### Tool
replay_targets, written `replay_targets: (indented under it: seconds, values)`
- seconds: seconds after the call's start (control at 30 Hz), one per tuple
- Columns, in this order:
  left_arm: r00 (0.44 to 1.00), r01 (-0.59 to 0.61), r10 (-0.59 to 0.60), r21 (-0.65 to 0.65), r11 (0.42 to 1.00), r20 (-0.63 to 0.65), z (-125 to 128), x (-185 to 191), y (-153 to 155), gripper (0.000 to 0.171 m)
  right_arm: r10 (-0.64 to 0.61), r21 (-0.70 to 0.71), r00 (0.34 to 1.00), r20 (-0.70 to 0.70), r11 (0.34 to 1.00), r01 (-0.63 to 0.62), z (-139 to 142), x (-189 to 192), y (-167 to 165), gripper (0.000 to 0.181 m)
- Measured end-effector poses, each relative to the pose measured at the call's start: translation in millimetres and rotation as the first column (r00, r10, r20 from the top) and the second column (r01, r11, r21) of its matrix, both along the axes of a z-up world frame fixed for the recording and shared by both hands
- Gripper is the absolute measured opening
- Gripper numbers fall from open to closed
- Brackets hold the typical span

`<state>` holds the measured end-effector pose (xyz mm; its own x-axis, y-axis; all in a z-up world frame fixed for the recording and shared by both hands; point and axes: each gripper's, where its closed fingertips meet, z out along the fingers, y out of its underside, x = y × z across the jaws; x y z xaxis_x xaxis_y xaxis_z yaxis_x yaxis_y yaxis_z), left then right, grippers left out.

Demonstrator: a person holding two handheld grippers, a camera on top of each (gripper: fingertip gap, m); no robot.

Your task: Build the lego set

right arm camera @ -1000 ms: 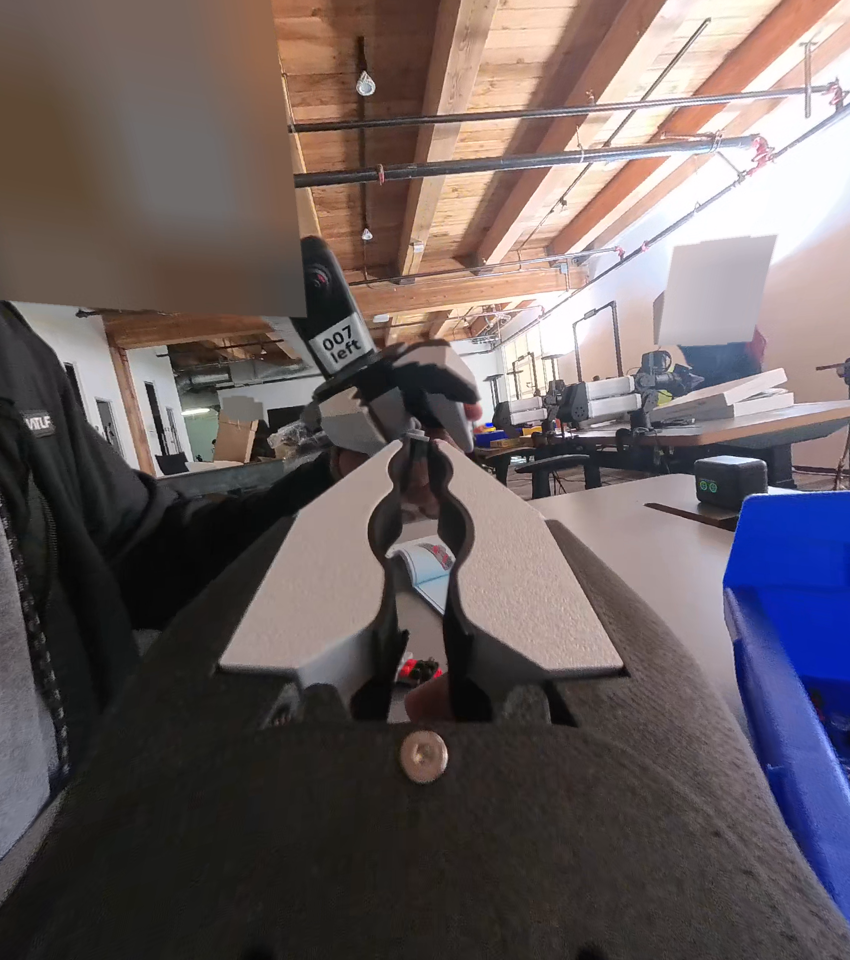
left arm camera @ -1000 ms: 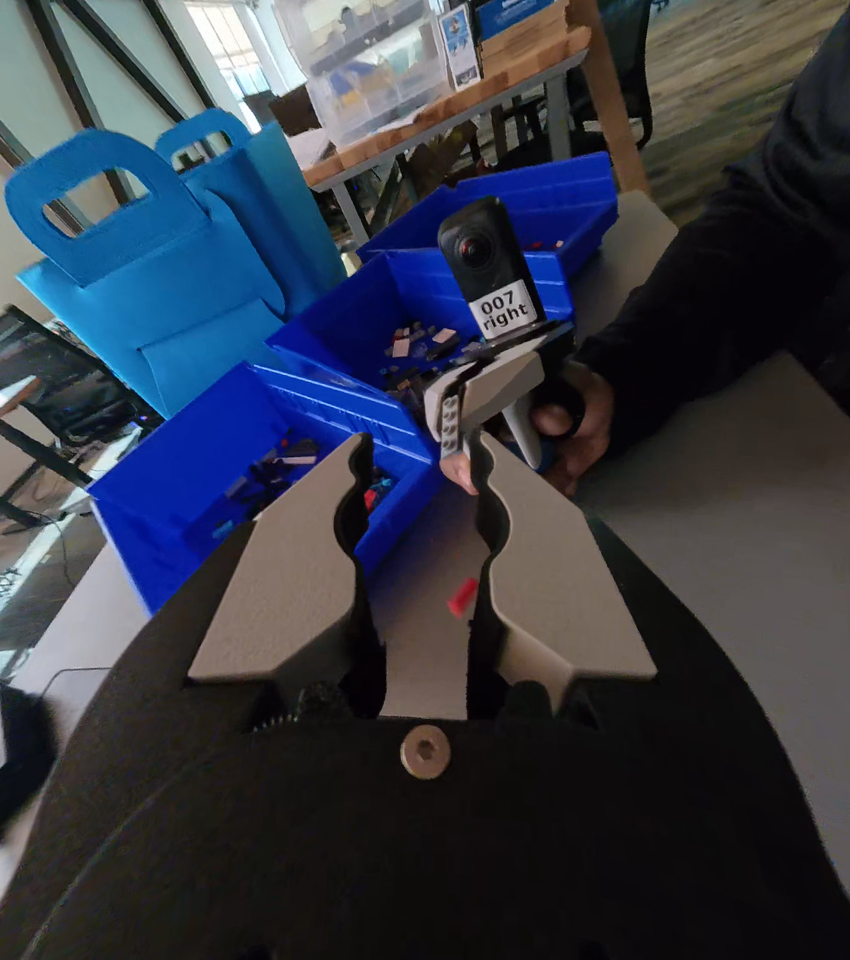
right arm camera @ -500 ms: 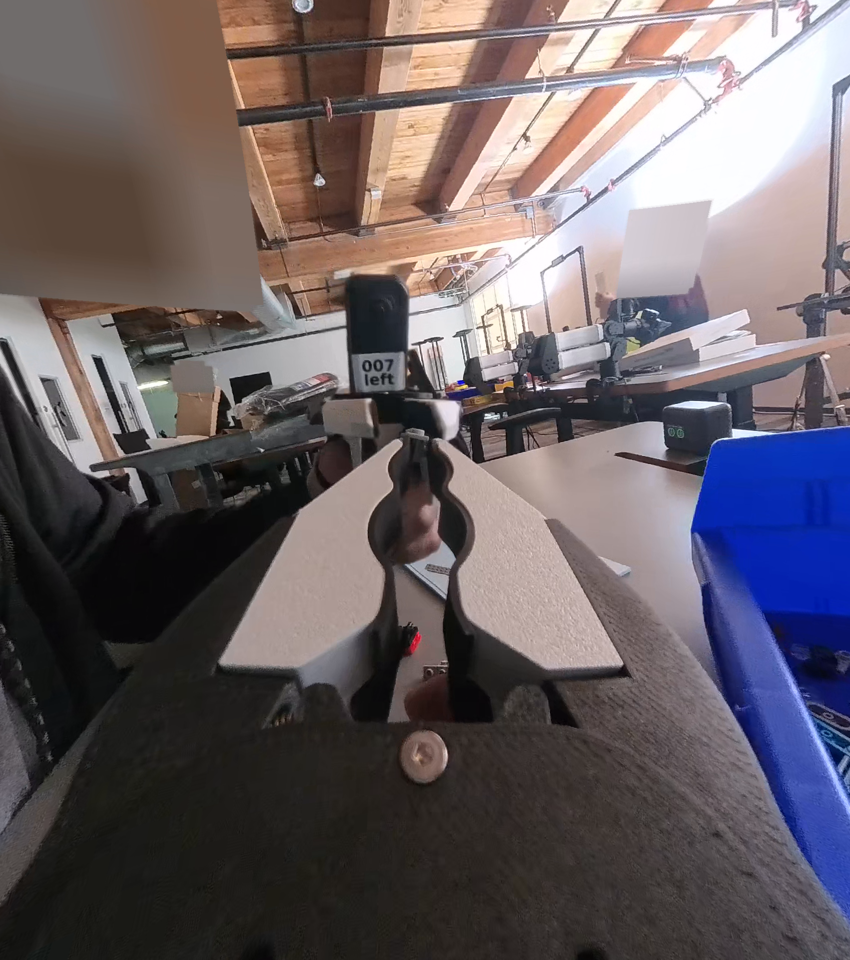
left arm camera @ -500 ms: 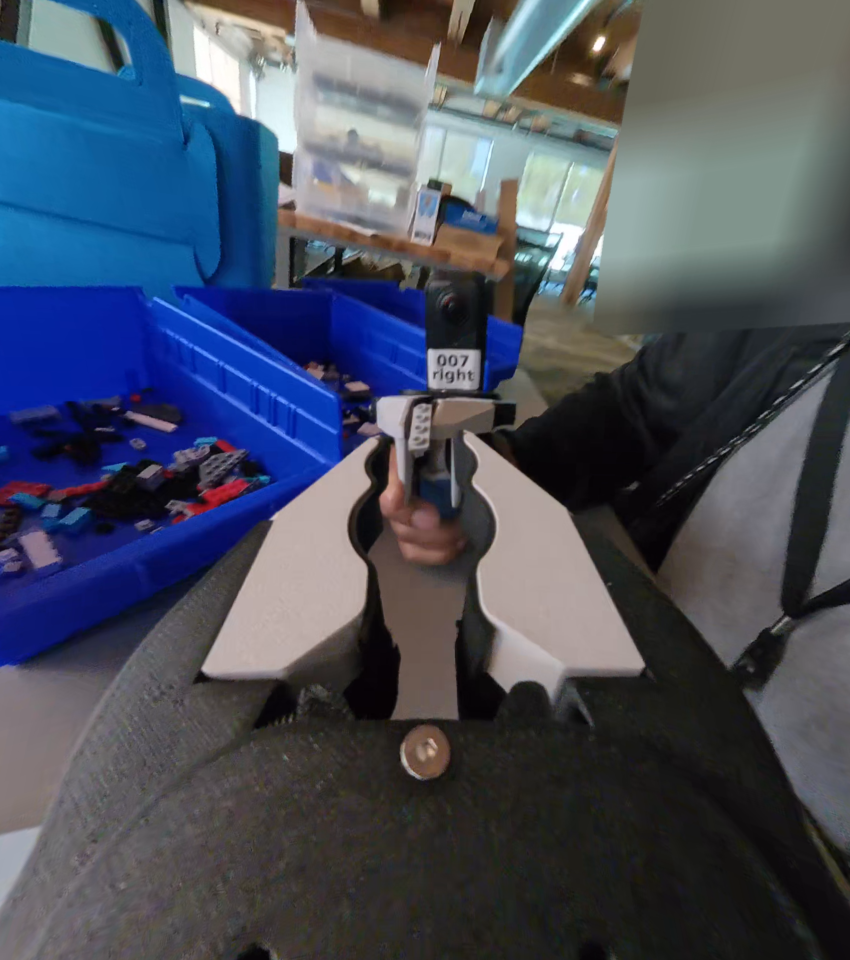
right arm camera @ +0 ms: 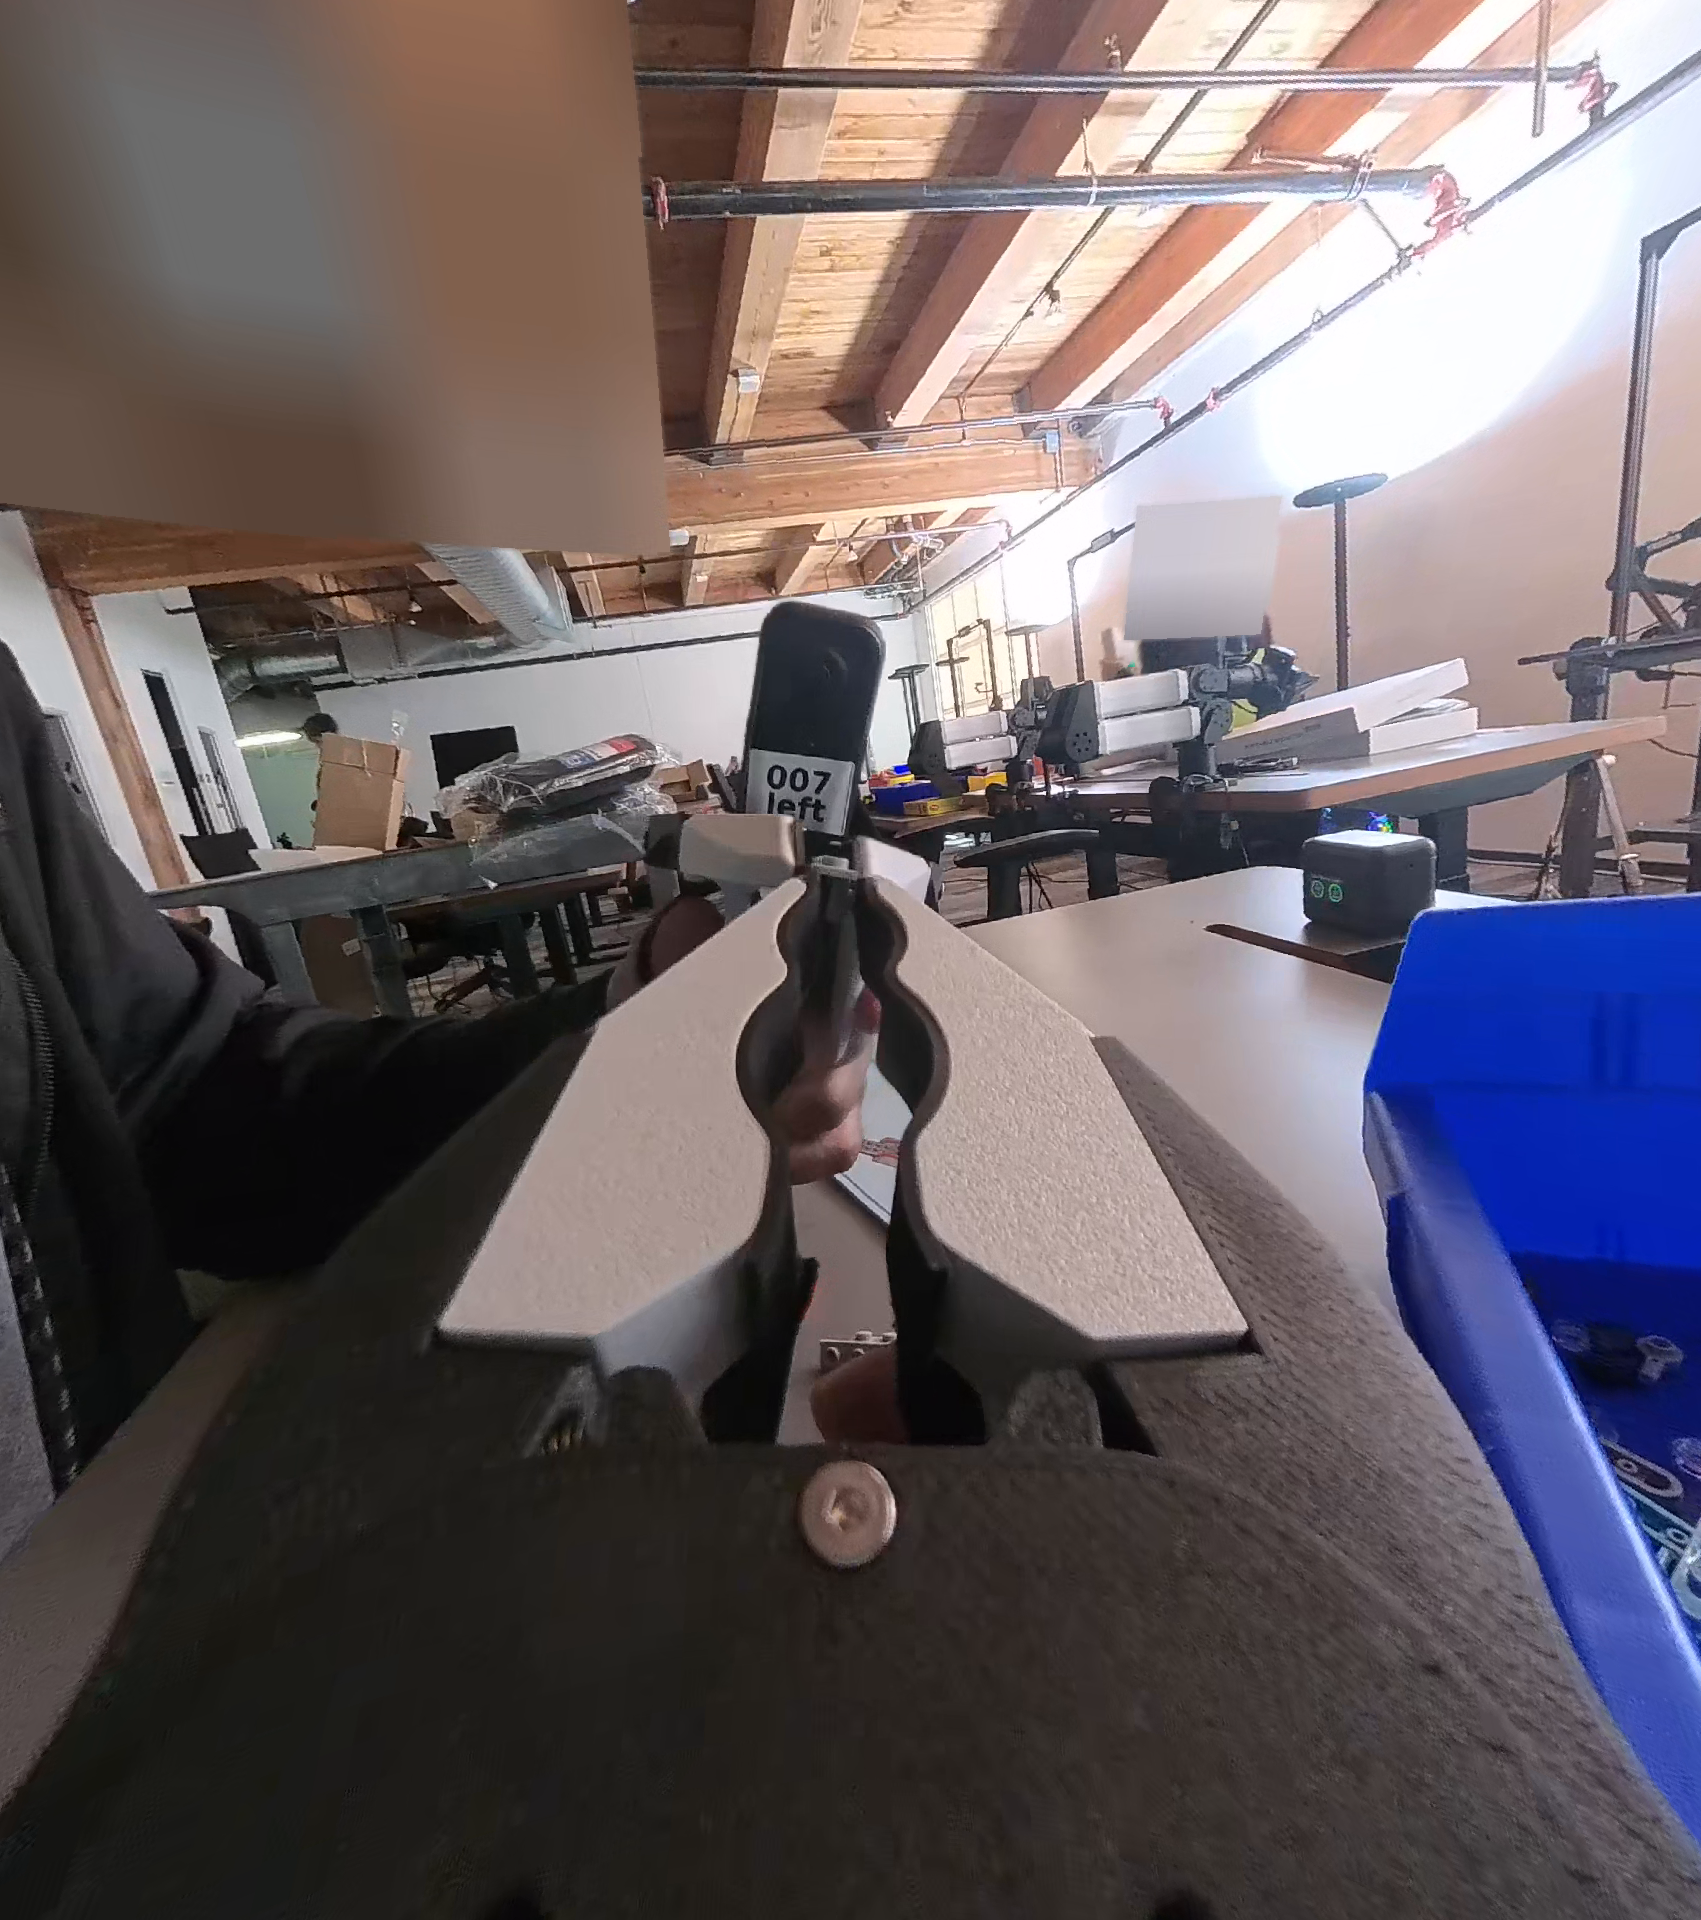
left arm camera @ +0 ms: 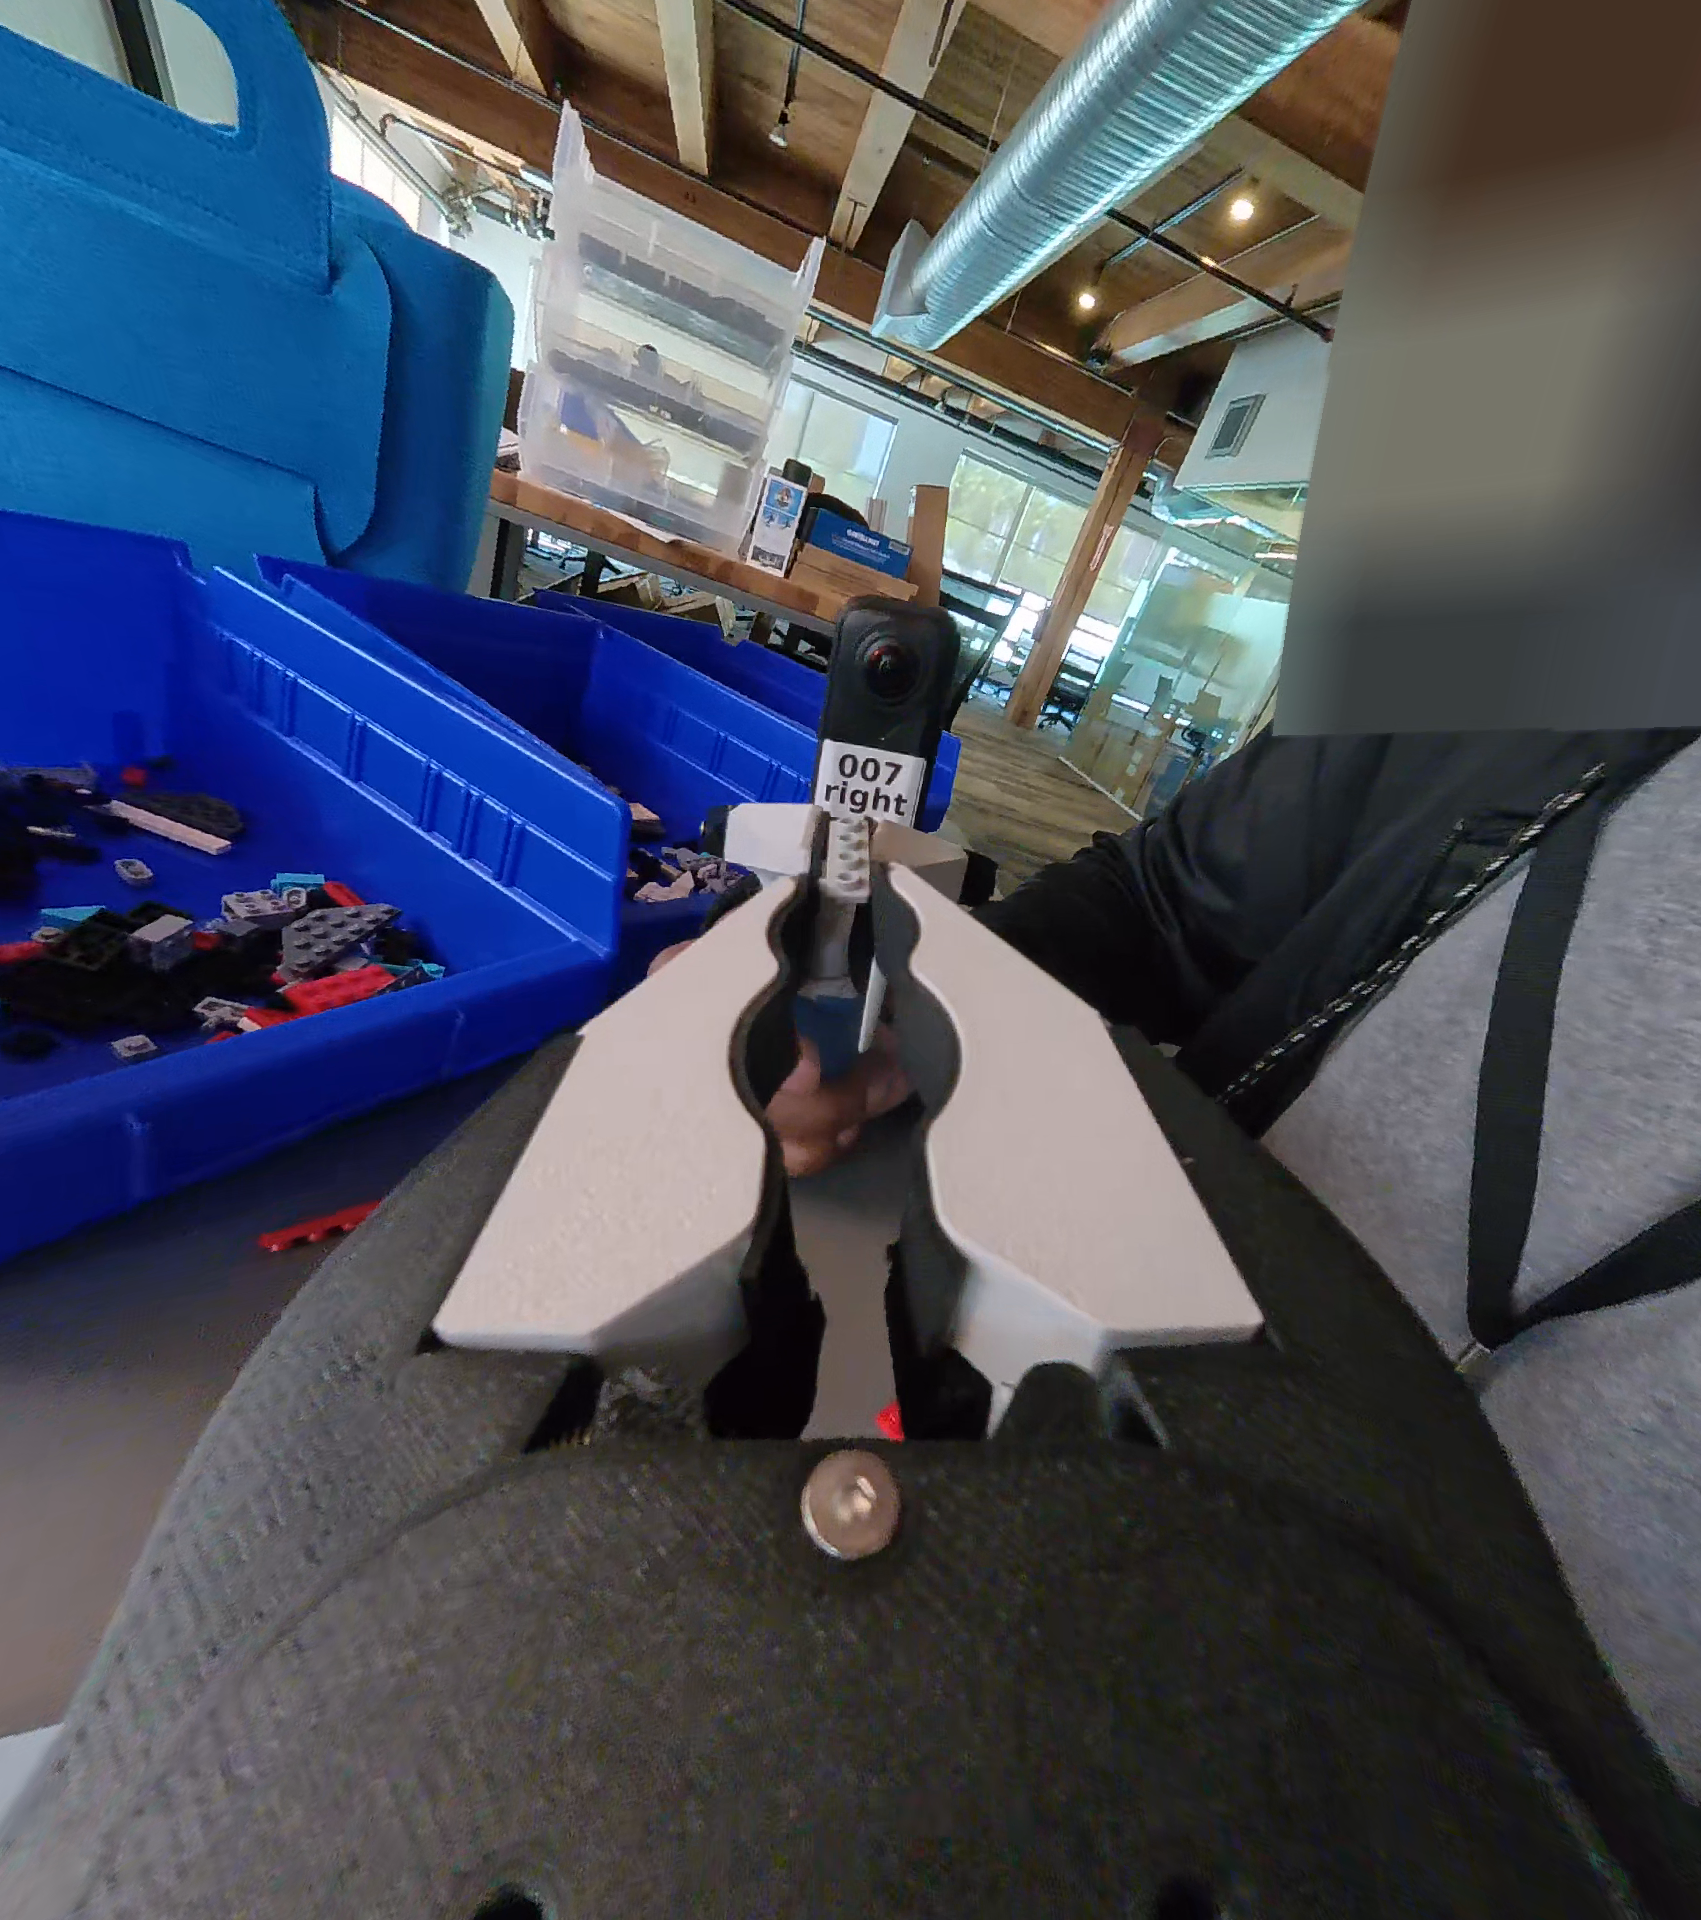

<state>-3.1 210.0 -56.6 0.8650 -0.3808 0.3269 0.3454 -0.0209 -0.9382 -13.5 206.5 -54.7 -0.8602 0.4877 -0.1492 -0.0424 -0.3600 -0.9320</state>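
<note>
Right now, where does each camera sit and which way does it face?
Left wrist view: on the left gripper, facing the right gripper and blue bins; own jaws and right hand show.
Right wrist view: on the right gripper, facing the opposite way over the grey table; own jaws and left hand show.
Shared: the grey lego piece where both jaws meet.

Bins point(left arm camera: 430, 800): glossy blue plastic
Bags point(left arm camera: 129, 343): matt blue felt
Table point(right arm camera: 1189, 997): smooth grey – matt
Left gripper point(left arm camera: 841, 894) fingers point(left arm camera: 638, 1132): grainy pale plastic
Ceiling point(right arm camera: 929, 281): rough wood
</note>
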Motion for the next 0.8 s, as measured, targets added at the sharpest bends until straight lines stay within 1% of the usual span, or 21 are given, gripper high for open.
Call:
replay_targets:
  seconds: [0.13,0.27,0.4,0.5,0.63,0.73,0.8]
  values:
    - [0.999,-0.025,0.025,0.008,1.000,-0.043,-2,-2,0,0.008,-0.001,0.021,1.000,0.005,1.000,0.001,-2,0,-1,0.009]
    - [0.998,-0.032,0.033,0.015,0.999,-0.061,-2,-2,-2,0.007,-0.001,0.052,1.000,0.016,0.999,0.000,-4,0,-2,0.014]
    - [0.997,-0.038,0.043,0.073,0.997,-0.069,9,-4,-9,0.007,0.018,0.086,1.000,0.025,0.996,-0.020,-5,1,-4,0.020]
    - [0.985,-0.057,0.066,0.062,0.996,-0.159,5,-3,-13,0.007,0.048,0.055,0.997,0.060,0.997,-0.051,-1,2,-2,0.024]
    - [0.944,-0.093,0.092,0.012,0.996,-0.318,-7,1,-13,0.007,0.119,0.057,0.984,0.130,0.990,-0.127,-2,5,-5,0.025]
    - [0.923,-0.108,0.099,-0.005,0.994,-0.371,-12,1,-13,0.007,0.144,0.093,0.979,0.146,0.983,-0.158,-5,8,-7,0.023]
    - [0.920,-0.106,0.095,-0.008,0.994,-0.379,-14,2,-13,0.007,0.142,0.116,0.978,0.155,0.980,-0.160,-7,8,-9,0.016]
